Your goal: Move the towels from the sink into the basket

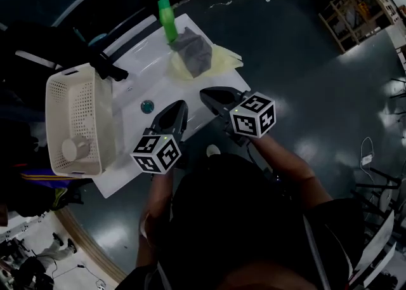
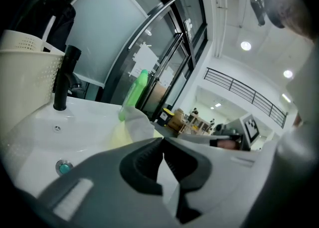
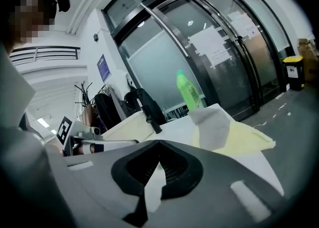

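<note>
At the near edge of the white sink (image 1: 141,54), the left gripper (image 1: 180,105) is hovering with its jaws pressed together on nothing, and the right gripper (image 1: 205,94) just beside it is doing the same, its jaws meeting at the tips with nothing between them. That makes two grippers, each carrying one cube with black-and-white square markers. In the basin just beyond the left gripper, one round drain plug (image 1: 147,106) with a teal centre is showing. Further out, two towels are lying at the far right end of the sink top, with one grey towel (image 1: 193,51) sitting bunched on one pale yellow towel (image 1: 222,60) that is spreading flat beneath it. One green bottle (image 1: 167,19) is standing upright just beside them, and one black tap (image 1: 109,68) is rising at the sink's left side. One cream perforated basket (image 1: 52,124) is standing at the left end, holding a single round pale thing that cannot be identified. Sheets of paper are hanging on the glass doors behind, their print too small to read.
</note>
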A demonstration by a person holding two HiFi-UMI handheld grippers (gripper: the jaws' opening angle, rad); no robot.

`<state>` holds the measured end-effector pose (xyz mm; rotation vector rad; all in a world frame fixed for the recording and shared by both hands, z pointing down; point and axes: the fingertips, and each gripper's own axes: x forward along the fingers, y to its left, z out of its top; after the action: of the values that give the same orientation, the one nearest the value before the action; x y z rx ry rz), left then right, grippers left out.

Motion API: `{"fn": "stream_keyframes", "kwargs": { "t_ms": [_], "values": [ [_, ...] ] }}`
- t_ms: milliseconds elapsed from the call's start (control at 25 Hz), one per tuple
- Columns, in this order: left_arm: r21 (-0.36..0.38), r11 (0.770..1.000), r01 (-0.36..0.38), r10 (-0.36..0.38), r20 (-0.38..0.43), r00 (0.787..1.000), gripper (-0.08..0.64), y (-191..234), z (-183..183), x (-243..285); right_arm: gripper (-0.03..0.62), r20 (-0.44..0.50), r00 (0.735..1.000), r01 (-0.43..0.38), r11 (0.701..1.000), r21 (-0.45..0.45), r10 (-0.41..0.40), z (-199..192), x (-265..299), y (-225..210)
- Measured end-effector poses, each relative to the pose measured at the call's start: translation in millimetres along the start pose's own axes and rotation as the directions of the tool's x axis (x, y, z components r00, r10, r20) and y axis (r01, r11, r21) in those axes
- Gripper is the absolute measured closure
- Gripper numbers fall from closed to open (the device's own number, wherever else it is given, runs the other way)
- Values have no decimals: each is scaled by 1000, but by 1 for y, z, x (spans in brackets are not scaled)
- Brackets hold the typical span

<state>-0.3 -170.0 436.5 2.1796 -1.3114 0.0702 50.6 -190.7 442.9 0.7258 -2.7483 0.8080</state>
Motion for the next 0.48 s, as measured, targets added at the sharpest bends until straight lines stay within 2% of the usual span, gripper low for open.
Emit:
{"fn": "stream_keyframes", "kwargs": {
  "t_ms": [480],
  "values": [
    [-14,1000,-17,17,-12,1000,554,20,6,34,598,-33,996,87,996,-37,-88,17,20,-71]
  ]
}}
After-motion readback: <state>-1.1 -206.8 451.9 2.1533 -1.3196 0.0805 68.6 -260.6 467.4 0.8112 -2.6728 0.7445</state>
